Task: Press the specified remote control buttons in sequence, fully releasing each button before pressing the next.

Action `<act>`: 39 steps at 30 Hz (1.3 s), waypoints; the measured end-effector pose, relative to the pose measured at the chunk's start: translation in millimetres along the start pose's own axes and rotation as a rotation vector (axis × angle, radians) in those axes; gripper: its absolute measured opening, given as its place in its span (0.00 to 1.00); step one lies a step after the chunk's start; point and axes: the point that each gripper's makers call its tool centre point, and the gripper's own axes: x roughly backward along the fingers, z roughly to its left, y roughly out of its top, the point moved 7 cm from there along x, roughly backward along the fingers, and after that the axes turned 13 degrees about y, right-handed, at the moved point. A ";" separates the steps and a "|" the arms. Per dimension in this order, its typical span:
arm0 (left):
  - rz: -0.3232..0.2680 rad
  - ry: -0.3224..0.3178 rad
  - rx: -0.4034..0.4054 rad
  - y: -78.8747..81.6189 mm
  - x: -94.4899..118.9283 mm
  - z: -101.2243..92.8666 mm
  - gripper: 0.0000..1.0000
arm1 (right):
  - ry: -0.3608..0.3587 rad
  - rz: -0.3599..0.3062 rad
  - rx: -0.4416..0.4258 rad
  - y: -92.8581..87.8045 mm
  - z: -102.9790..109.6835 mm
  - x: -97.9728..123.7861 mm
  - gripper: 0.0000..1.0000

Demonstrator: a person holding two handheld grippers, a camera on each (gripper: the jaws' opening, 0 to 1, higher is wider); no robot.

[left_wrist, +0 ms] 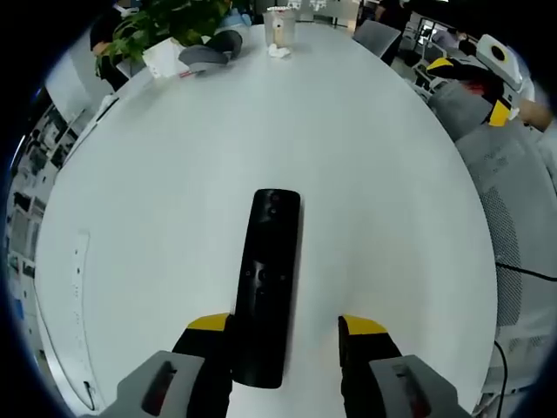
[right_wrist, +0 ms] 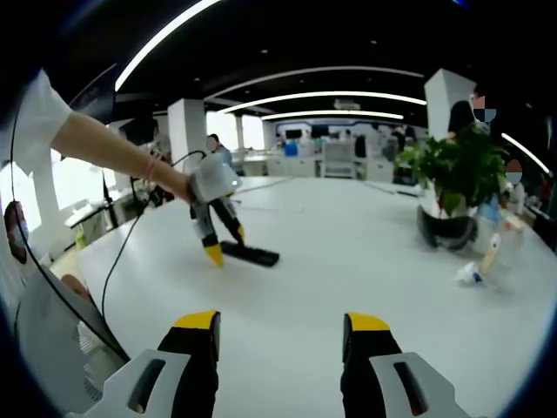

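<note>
Trouble, if it comes, starts at the remote control (left_wrist: 267, 283), a slim black bar lying flat on the white table (left_wrist: 383, 174) with its near end between the jaws of the left gripper (left_wrist: 287, 331). Those jaws stand wide, one on each side of the remote, the left-hand one just beside its edge and the other apart from it; whether either touches I cannot tell. In the right gripper view that same gripper (right_wrist: 224, 246) straddles the remote (right_wrist: 250, 253), held by a person's hand (right_wrist: 178, 183). My guess is that nothing pins the remote yet, so a press on a button could skate it across the smooth top or swing its far end round. The right gripper (right_wrist: 280, 335) also stands wide and grips nothing, hanging over bare table well apart from the remote, so a hurried approach could land on the wrong button. Beyond the remote, a potted plant (right_wrist: 457, 178) and a cup (left_wrist: 279, 24) stand far enough off to be safe.
</note>
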 end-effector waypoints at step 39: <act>-0.005 0.003 -0.032 3.5 0.5 1.3 0.24 | 0.010 0.010 -0.005 -1.5 0.4 -1.5 0.54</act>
